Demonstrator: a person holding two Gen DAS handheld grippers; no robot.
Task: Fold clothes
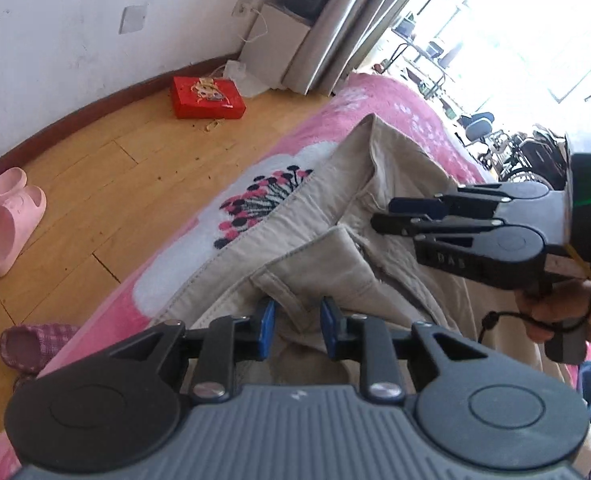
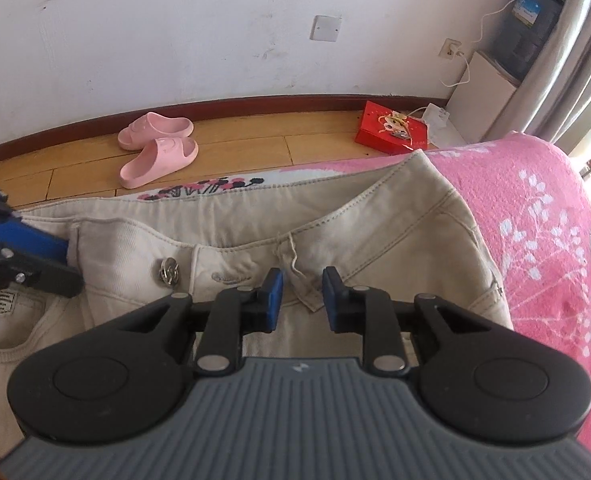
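While both jaws stand slightly spread, left gripper (image 1: pixel 297 330) and right gripper (image 2: pixel 302 300) over trousers (image 2: pixel 255 224) waistband: pinch evenly, lift together.

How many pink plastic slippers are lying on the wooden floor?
2. Both pink plastic slippers lie side by side on the wooden floor near the wall: one closer to the baseboard, the other closer to the bed. Another, chequered purple slipper lies apart; others may be hidden.

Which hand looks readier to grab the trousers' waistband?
Probably the right gripper: its fingers straddle the beige trousers' waistband at a belt loop. The left gripper also hovers over the cloth, gripping nothing.
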